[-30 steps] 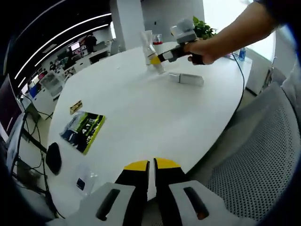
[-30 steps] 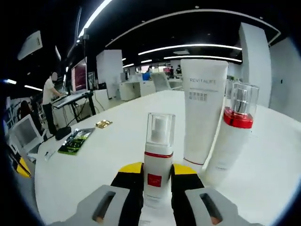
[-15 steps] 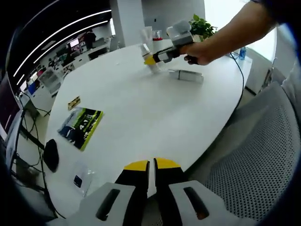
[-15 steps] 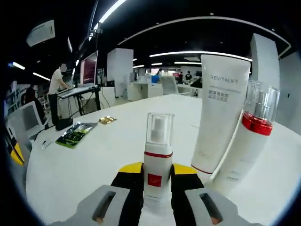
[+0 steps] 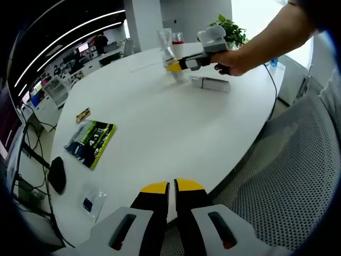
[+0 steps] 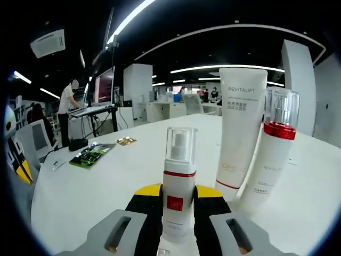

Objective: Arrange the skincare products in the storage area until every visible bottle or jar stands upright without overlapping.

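We hold a small pump bottle [image 6: 178,184] upright in our right gripper [image 6: 178,200], its fingers [image 6: 146,200] closed against the bottle's lower body on both sides. We judge we are carrying it to join the two products already standing ahead: a white tube [image 6: 241,136] set on its cap, and just beside it a taller bottle [image 6: 272,154] with a red collar and clear cap. Those two stand close together at the far side of the white table [image 6: 106,186], so this looks like the storage spot, and the open place for our bottle seems to be to their left. Keeping the bottle vertical in the grip means it only needs lowering onto its base.

In the left gripper view we see the same group from across the table: the right gripper [image 5: 178,65] held by a hand [image 5: 232,60], beside the standing products [image 5: 169,44]. A flat white item [image 5: 210,84] lies on its side near the hand; whether it is a tube or a box is too small to tell, but it is not upright.

Our left gripper [image 5: 171,192] hangs back at the near table edge, its fingers [image 5: 154,200] nearly together with a thin gap, holding nothing. A green leaflet [image 5: 90,144] lies well apart from the products.
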`<action>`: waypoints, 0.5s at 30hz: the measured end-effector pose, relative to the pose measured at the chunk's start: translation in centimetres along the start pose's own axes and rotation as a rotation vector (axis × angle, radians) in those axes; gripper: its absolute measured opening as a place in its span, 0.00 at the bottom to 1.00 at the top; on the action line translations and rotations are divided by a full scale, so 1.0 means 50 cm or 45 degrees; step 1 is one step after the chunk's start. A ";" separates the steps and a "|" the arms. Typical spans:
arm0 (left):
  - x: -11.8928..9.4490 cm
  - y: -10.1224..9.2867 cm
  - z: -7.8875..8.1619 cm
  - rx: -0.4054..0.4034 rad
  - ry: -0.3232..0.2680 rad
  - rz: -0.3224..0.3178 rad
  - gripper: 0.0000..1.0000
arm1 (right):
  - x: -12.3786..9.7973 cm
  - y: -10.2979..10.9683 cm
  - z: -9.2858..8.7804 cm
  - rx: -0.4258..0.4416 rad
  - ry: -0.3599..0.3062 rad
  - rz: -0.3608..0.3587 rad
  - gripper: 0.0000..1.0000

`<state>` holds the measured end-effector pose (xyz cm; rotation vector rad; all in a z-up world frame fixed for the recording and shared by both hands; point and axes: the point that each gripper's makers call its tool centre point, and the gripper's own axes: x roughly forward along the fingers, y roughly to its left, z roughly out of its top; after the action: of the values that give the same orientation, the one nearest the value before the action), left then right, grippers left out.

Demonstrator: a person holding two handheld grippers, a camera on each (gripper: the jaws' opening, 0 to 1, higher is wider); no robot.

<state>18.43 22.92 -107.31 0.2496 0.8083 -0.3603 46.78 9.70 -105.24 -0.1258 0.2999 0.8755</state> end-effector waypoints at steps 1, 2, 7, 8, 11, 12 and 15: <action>0.000 0.000 0.000 0.003 -0.001 0.001 0.00 | -0.001 0.001 -0.001 0.004 -0.003 0.002 0.14; 0.000 0.000 0.000 0.005 0.000 0.001 0.00 | -0.003 0.001 -0.001 0.003 -0.005 0.003 0.14; 0.000 0.000 -0.002 0.006 0.007 0.000 0.00 | -0.002 0.004 0.001 0.020 0.004 0.014 0.13; 0.000 0.000 -0.002 0.006 0.007 0.000 0.00 | -0.003 0.003 0.001 0.023 0.002 0.013 0.13; 0.000 0.000 -0.002 0.005 0.007 0.002 0.00 | -0.004 -0.002 0.001 0.049 -0.002 0.001 0.13; 0.000 0.001 -0.002 0.006 0.010 0.002 0.00 | -0.005 -0.005 0.001 0.037 0.001 -0.005 0.13; 0.001 0.001 -0.003 0.006 0.011 0.001 0.00 | -0.010 -0.020 0.000 0.057 -0.005 -0.029 0.13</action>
<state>18.37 23.00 -107.45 0.2559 0.8157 -0.3603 47.27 8.70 -105.09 -0.0854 0.3136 0.8456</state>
